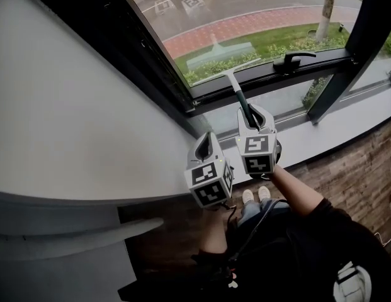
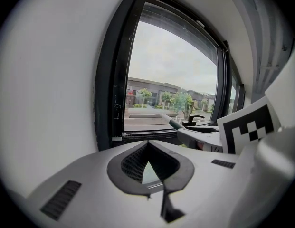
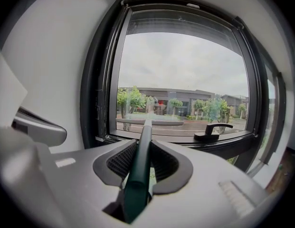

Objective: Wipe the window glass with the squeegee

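Broadly, the window glass (image 1: pixel 245 17) fills the upper part of the head view, set in a dark frame (image 1: pixel 151 55) beside a pale wall (image 1: pixel 63 106), with a grey sill (image 1: pixel 334 131) below it. The right gripper (image 1: pixel 254 119) is raised toward the pane, and its jaws are clamped on the dark green grip of the squeegee (image 1: pixel 231 74). In the right gripper view the ribbed pads (image 3: pixel 119 161) press that grip from both sides. The left gripper (image 1: pixel 204 145) hangs just beside and below it, with its jaws closed together on nothing.

From the grip a pale, thin neck runs up to the blade, which lies crosswise low on the pane and appears to rest against the glass, though contact cannot be confirmed. The squeegee looks light and stiff in handle and neck, with a softer edge likely on the blade. The rounded grip could twist between the pads, so a hold well down the green section seems right, leaving the neck free. A black window handle (image 1: pixel 294 60) sits on the lower frame, to the right of the blade. No container of any kind shows in any view.
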Action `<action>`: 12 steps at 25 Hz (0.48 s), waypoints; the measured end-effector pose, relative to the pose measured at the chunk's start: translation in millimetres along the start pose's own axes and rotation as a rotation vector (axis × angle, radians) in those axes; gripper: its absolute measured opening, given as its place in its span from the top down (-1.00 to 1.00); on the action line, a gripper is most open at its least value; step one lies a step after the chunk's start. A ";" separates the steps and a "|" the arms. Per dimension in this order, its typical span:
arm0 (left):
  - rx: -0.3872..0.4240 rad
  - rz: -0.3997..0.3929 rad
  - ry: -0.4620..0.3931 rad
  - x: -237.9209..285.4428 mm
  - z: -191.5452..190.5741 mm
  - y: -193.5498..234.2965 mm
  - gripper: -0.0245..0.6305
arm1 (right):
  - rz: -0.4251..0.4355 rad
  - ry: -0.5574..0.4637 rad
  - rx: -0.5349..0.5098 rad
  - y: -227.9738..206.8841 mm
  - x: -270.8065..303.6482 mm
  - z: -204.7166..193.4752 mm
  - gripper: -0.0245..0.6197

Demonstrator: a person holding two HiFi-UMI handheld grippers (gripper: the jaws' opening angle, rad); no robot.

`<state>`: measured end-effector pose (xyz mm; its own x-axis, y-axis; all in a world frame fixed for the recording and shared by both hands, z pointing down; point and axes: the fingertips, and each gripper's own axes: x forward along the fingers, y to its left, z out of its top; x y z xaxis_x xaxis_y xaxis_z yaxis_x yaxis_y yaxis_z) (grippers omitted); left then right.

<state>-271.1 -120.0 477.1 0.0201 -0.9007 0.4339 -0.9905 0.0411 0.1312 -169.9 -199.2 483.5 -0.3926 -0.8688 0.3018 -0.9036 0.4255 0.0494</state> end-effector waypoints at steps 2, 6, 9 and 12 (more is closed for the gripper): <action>0.002 0.002 0.002 -0.5 -1.3 0.0 0.92 | -0.002 0.013 0.003 0.3 1.3 -5.7 0.63; 0.000 0.006 0.007 -1.8 -2.7 0.9 0.92 | 0.004 0.033 0.007 2.8 3.3 -13.8 0.63; -0.001 0.009 0.007 -3.1 -3.3 1.1 0.92 | 0.007 0.051 0.007 4.1 4.0 -18.9 0.63; -0.001 0.013 0.009 -3.4 -3.7 2.1 0.92 | 0.007 0.061 0.007 4.5 5.6 -23.2 0.63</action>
<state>-272.8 -115.2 479.2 0.0088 -0.8963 0.4433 -0.9905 0.0531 0.1270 -172.2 -196.3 507.5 -0.3875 -0.8489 0.3596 -0.9024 0.4290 0.0404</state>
